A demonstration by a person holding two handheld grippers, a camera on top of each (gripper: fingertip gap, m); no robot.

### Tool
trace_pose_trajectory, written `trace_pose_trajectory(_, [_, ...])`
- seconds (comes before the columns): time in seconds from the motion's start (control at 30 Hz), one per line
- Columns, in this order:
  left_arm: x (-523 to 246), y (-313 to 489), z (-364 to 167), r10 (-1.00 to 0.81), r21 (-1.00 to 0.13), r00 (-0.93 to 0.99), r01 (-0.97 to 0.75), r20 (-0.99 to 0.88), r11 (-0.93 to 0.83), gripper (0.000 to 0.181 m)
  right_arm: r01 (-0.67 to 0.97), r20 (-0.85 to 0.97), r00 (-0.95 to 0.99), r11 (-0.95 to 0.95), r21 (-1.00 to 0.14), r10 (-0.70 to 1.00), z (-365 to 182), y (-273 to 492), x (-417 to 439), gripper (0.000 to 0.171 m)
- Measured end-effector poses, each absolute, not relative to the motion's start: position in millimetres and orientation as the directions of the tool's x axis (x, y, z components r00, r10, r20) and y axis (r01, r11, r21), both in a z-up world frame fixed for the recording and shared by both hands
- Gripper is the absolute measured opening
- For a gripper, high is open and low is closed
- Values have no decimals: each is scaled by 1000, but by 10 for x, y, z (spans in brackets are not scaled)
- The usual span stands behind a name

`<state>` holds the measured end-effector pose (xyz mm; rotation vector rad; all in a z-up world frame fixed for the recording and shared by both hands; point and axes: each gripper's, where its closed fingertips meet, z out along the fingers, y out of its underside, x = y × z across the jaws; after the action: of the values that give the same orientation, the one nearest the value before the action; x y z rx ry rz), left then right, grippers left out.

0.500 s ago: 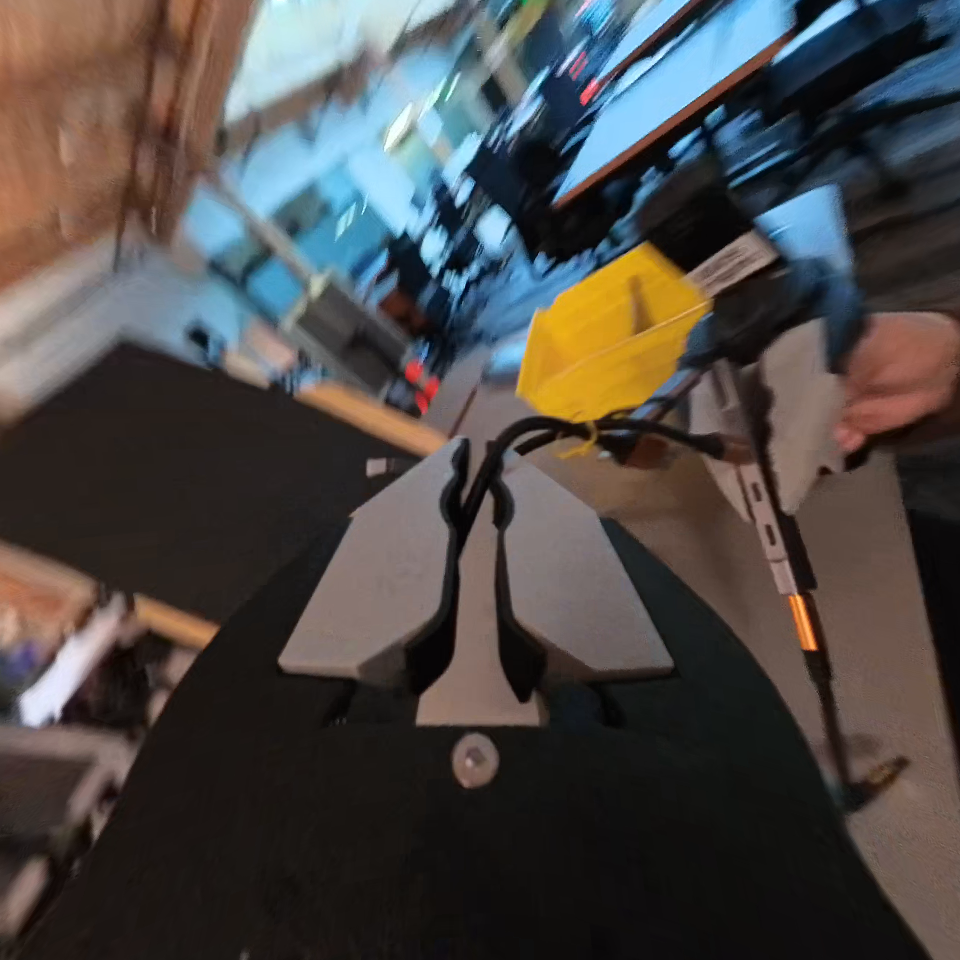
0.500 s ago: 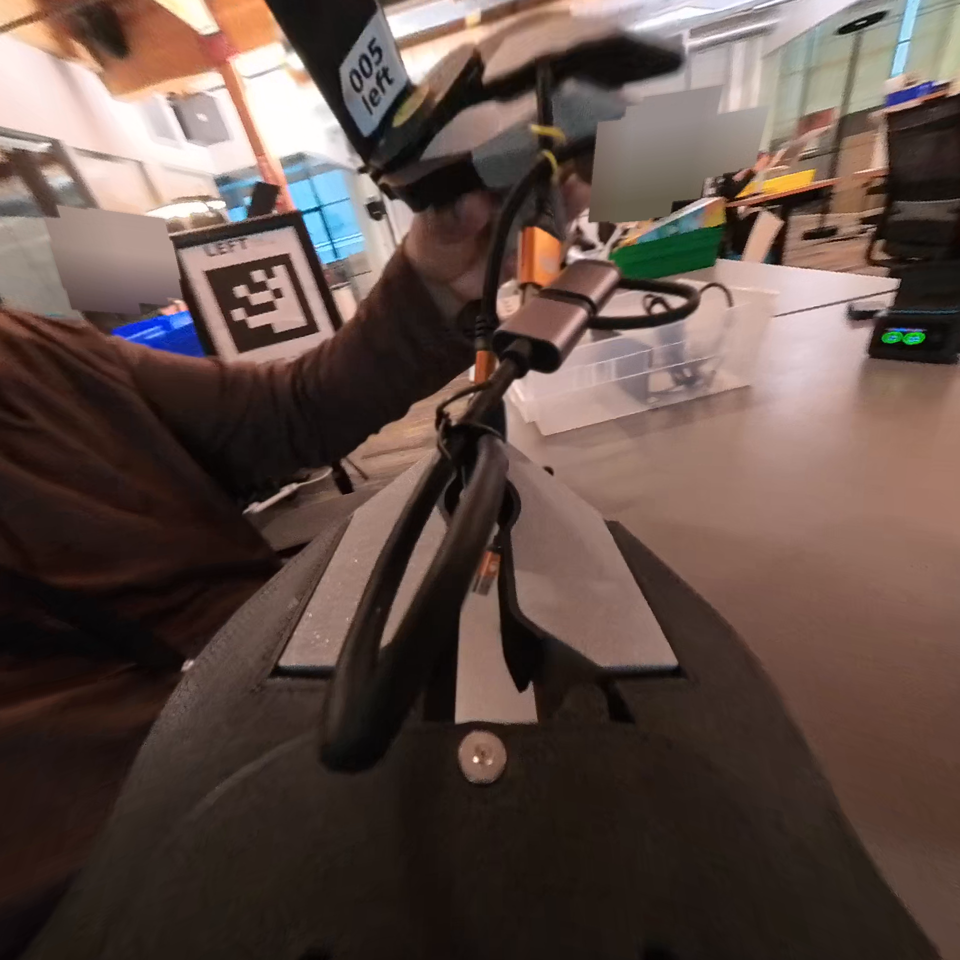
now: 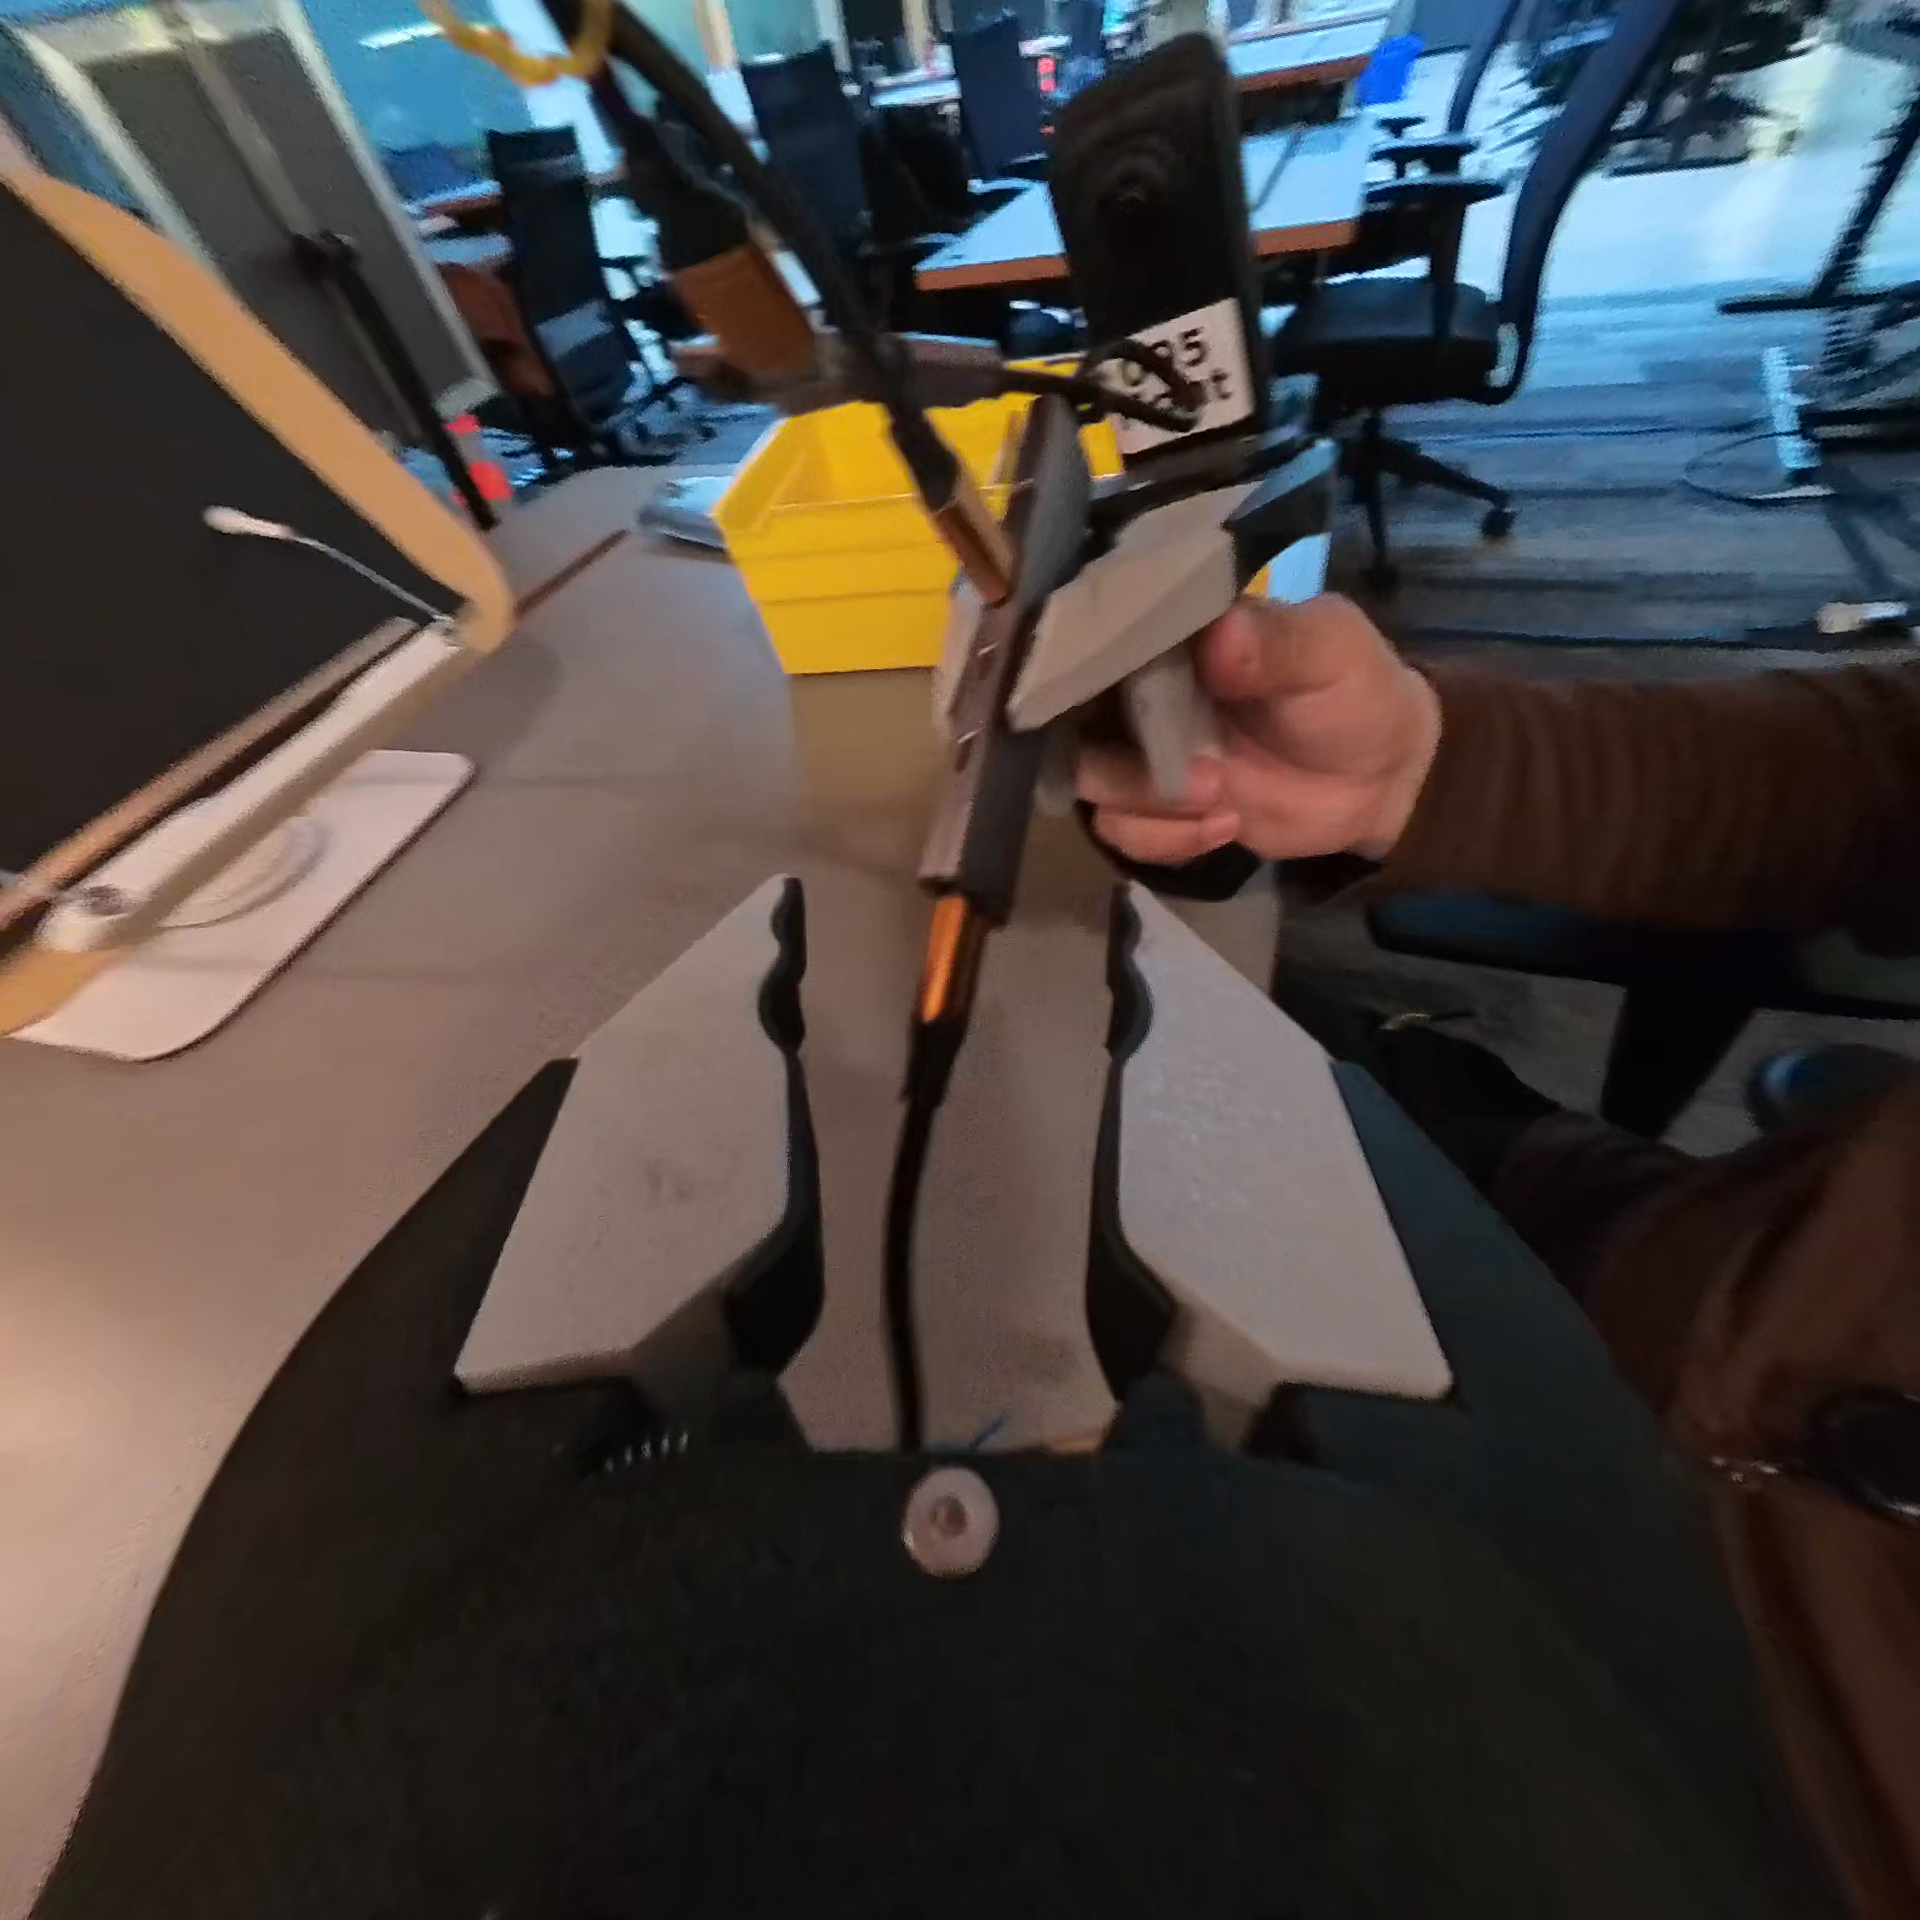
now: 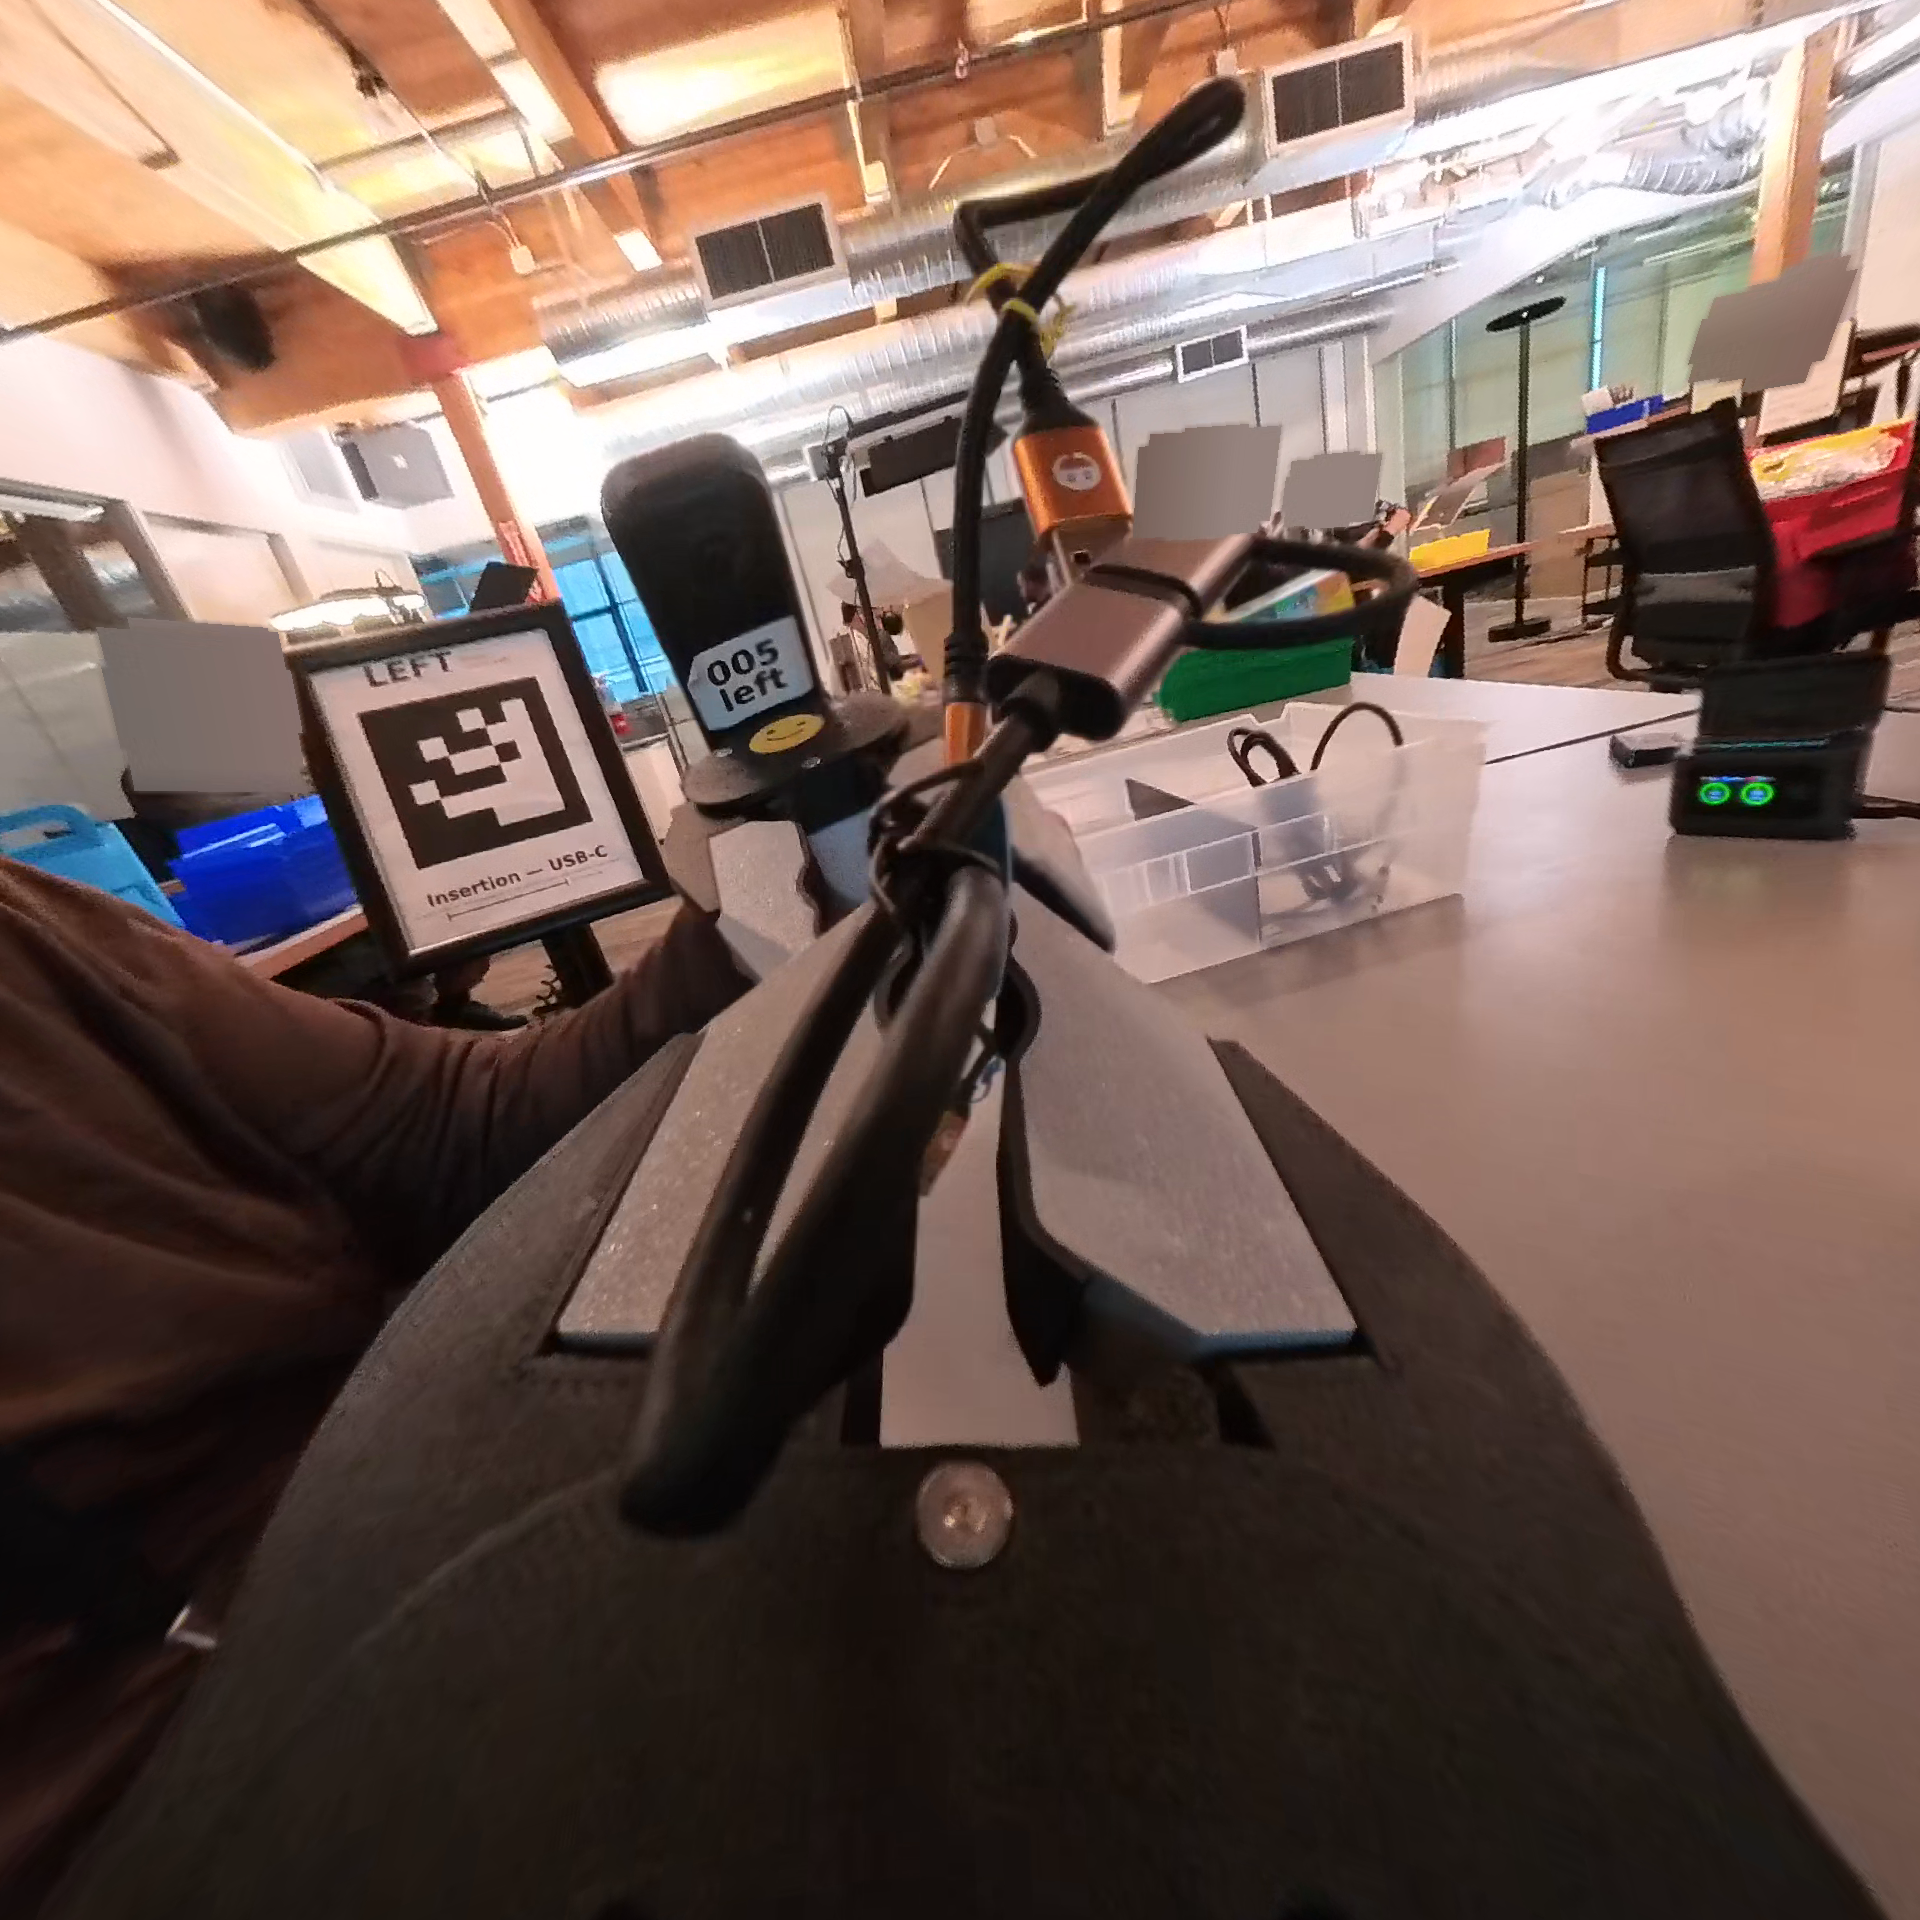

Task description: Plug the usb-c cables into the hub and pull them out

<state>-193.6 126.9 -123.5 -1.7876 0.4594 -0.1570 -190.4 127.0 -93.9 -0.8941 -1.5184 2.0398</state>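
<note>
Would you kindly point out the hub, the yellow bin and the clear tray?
hub (image 3: 982, 800): left wrist view, dark lower body.
yellow bin (image 3: 842, 551): left wrist view, front wall.
clear tray (image 4: 1340, 873): right wrist view, near wall.

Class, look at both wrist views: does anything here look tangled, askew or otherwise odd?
Yes. The hub hangs in mid-air, tilted, above the table. Black cables loop over the right gripper, held shut on them. The left gripper is open around an orange-tipped cable without clamping it.

The hub (image 3: 982, 748) hangs above the table (image 3: 623, 748), between and ahead of the left gripper (image 3: 951, 925) fingers, a cable (image 3: 914, 1195) running from its lower end back between them, a bin (image 3: 831, 540) behind it and a monitor (image 3: 156, 499) to the left.
</note>
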Motion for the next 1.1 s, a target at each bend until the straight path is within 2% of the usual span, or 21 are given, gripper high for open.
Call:
trace_pose_trajectory(0.03, [-1876,1297,-1256,-414,-958,903,-211,-116,-193,50,24,-235,-689,-303,-953,685,-955,1240,-1933,4])
trace_pose_trajectory(0.07, [-1848,1324,-1260,-426,-963,898,-204,-112,-178,27,12,-234,-688,-312,-950,686,-958,1221,-1948,5])
trace_pose_trajectory(0.1, [-1891,1354,-1262,-406,-965,906,-203,-120,-168,16,0,-236,-688,-325,-946,686,-959,1219,-1954,6])
trace_pose_trajectory(0.17, [-1864,1333,-1289,-454,-970,887,-177,-83,-168,12,26,-257,-695,-334,-942,672,-1000,1227,-1956,9])
trace_pose_trajectory(0.23, [-1911,1324,-1333,-457,-968,888,-159,-55,-192,7,62,-269,-681,-313,-948,681,-1075,1285,-1972,20])
trace_pose_trajectory(0.3, [-1988,1282,-1355,-448,-960,891,-187,-77,-206,7,66,-246,-664,-273,-960,706,-1121,1371,-1957,21])
trace_pose_trajectory(0.47, [-2062,1166,-1379,-457,-947,888,-194,-58,-255,7,131,-214,-555,-169,-977,804,-1224,1672,-1954,39])
trace_pose_trajectory(0.57, [-2223,1202,-1469,-382,-924,918,-231,-104,-303,6,248,-100,-415,7,-969,904,-1425,1921,-1933,45])
trace_pose_trajectory(0.67, [-2322,1237,-1576,-343,-905,930,-256,-134,-340,6,292,7,-346,114,-950,938,-1426,2012,-1840,51])
trace_pose_trajectory(0.8, [-2181,1212,-1609,-430,-917,901,-212,-50,-337,6,290,208,-290,293,-911,934,-1357,2008,-1736,37])
trace_pose_trajectory(0.9, [-2197,1177,-1703,-449,-906,894,-199,-11,-373,6,365,296,-212,357,-860,931,-1335,2158,-1639,41])
trace_pose_trajectory(1.0, [-2183,1172,-1753,-466,-909,884,-162,39,-385,6,319,146,-380,278,-906,913,-1269,1796,-1544,39])
trace_pose_trajectory(1.1, [-2045,1176,-1774,-523,-911,848,-144,88,-385,6,252,129,-466,271,-929,875,-1238,1537,-1599,38])
